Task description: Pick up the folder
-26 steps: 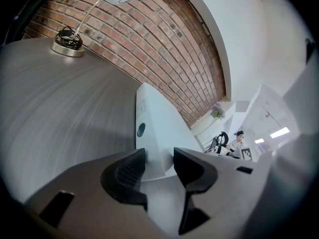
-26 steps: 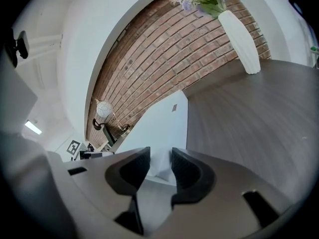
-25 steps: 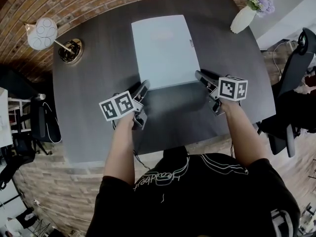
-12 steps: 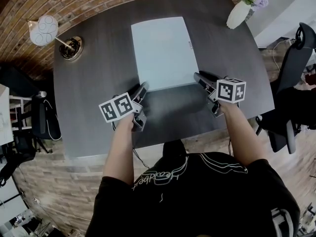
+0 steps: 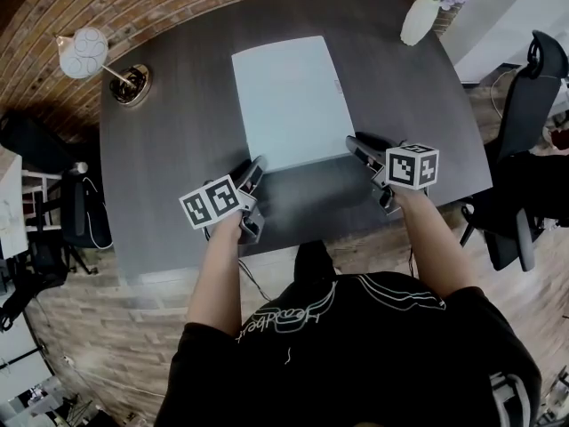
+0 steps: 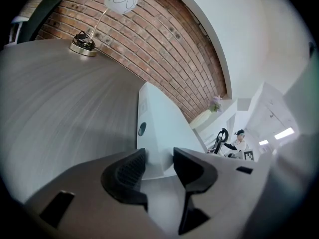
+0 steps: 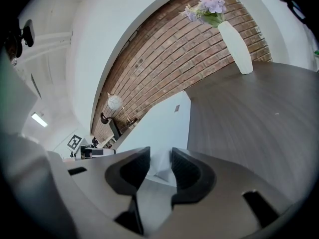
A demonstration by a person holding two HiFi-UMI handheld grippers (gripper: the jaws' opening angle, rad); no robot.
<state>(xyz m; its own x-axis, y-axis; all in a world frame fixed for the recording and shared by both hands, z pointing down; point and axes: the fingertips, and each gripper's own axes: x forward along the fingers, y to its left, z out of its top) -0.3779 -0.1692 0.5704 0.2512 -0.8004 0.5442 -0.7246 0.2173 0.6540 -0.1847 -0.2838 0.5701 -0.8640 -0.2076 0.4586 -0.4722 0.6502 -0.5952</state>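
Note:
A pale blue-white folder [image 5: 289,100] lies on the dark table [image 5: 169,167], its far edge toward the brick wall. My left gripper [image 5: 258,165] is at its near left corner and my right gripper [image 5: 353,140] at its near right corner. In the left gripper view the folder [image 6: 164,128], with a round hole in its side, runs in between the jaws of the left gripper [image 6: 159,156]. Likewise, in the right gripper view a folder [image 7: 159,123] corner sits between the jaws of the right gripper [image 7: 160,156]. Both grippers are shut on it.
A desk lamp [image 5: 131,84] with a round white shade stands at the table's far left. A white vase of purple flowers [image 5: 420,18] stands at the far right corner. Black office chairs [image 5: 524,149] flank the table on both sides. The table's near edge is close to my arms.
The folder has slid toward the table's near edge, away from the lamp and vase. Both grippers came back with it, still at its near corners.

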